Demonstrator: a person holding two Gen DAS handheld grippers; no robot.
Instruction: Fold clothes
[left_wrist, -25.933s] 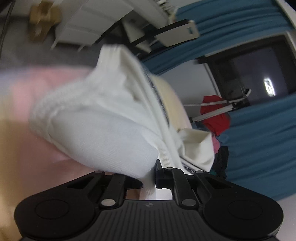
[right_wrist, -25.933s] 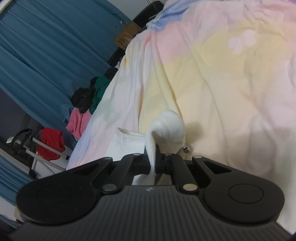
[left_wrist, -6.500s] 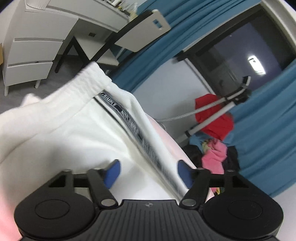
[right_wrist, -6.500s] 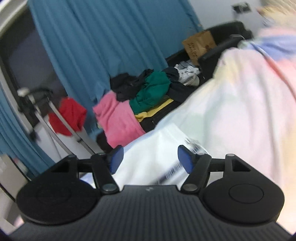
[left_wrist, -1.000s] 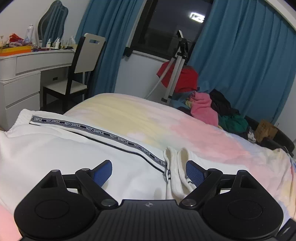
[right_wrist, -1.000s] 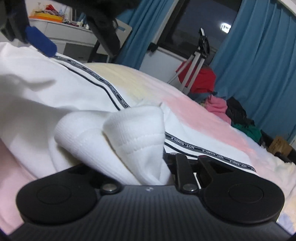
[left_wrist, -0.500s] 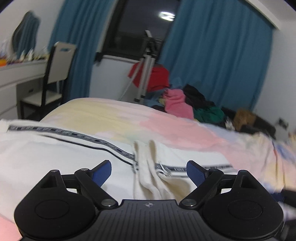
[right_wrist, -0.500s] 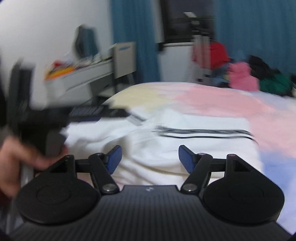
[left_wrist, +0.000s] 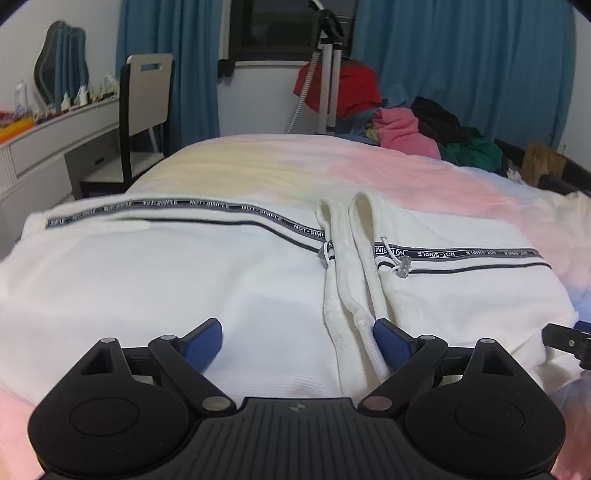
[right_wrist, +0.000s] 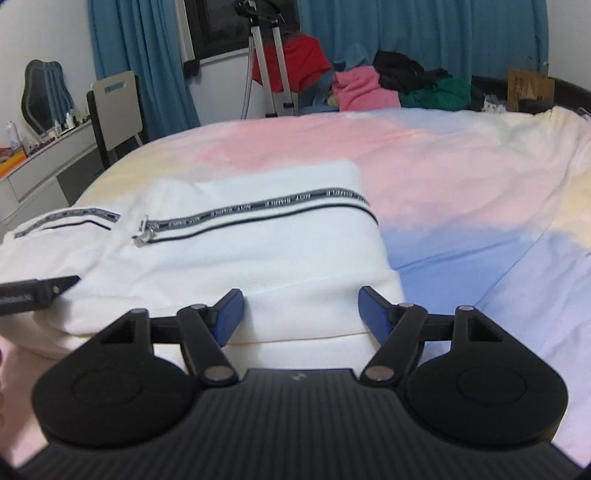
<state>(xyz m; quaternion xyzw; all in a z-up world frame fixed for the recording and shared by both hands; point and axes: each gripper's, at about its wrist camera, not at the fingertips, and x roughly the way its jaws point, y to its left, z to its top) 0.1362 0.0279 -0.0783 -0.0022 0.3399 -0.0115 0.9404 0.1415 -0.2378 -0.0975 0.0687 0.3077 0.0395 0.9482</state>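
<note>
the white trousers (left_wrist: 155, 280) are spread across the middle of the frame on the pastel bedspread (left_wrist: 280, 162); both the left gripper (left_wrist: 297, 339) and right gripper (right_wrist: 301, 310) are held wide, empty; soft, limp knit is best pinched at the thick folded cuff (left_wrist: 351, 266)

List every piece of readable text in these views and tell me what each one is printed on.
"NOT-SIMPLE", repeated along the black stripe of the white pants on the bed.
The same stripe in the right wrist view: too blurred to read.
Cardboard box behind the bed: dark printing, too small to read.
No other readable text.
</note>
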